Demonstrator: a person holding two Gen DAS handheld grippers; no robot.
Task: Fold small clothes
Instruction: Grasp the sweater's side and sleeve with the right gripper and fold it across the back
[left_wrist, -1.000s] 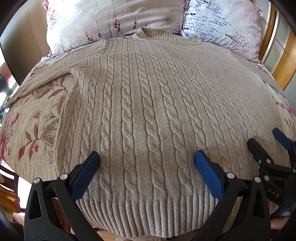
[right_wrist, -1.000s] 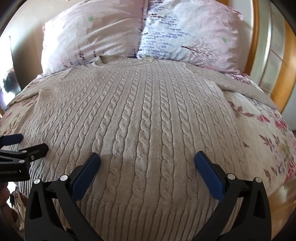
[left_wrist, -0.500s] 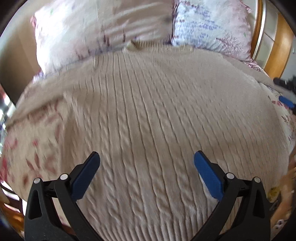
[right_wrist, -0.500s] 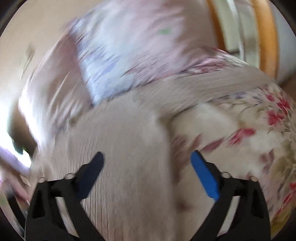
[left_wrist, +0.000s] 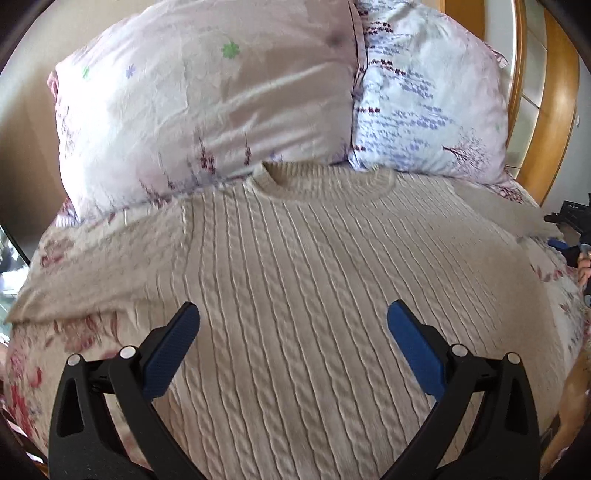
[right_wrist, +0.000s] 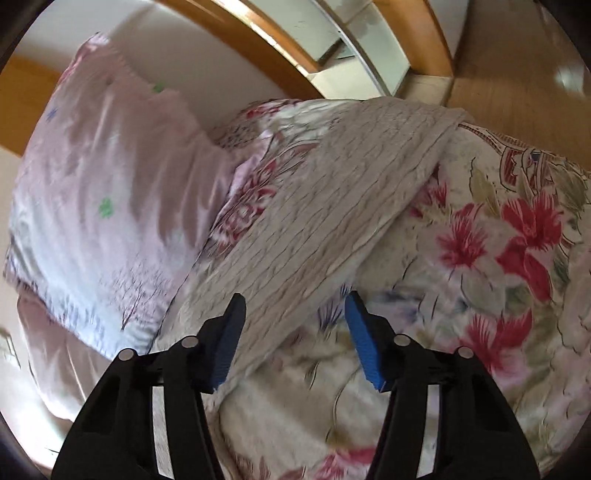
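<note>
A beige cable-knit sweater (left_wrist: 306, 295) lies flat, front up, on a floral bedspread (left_wrist: 44, 362), its collar (left_wrist: 321, 181) against the pillows. My left gripper (left_wrist: 291, 332) is open and empty above the sweater's middle. My right gripper (right_wrist: 293, 325) is open, jaws narrower than before, around the sweater's right sleeve (right_wrist: 332, 206), which runs out across the bedspread (right_wrist: 480, 258). The right gripper also shows small at the right edge of the left wrist view (left_wrist: 569, 247), by that sleeve's end.
Two floral pillows (left_wrist: 207, 92) (left_wrist: 428, 110) lean on the wooden headboard (left_wrist: 554, 92) behind the collar. In the right wrist view a pillow (right_wrist: 103, 192) lies left of the sleeve, and the wooden floor (right_wrist: 517, 74) shows past the bed's edge.
Both grippers left the sweater's hem. The left moved up over the chest toward the collar. The right swung out to the right sleeve and its jaws narrowed.
</note>
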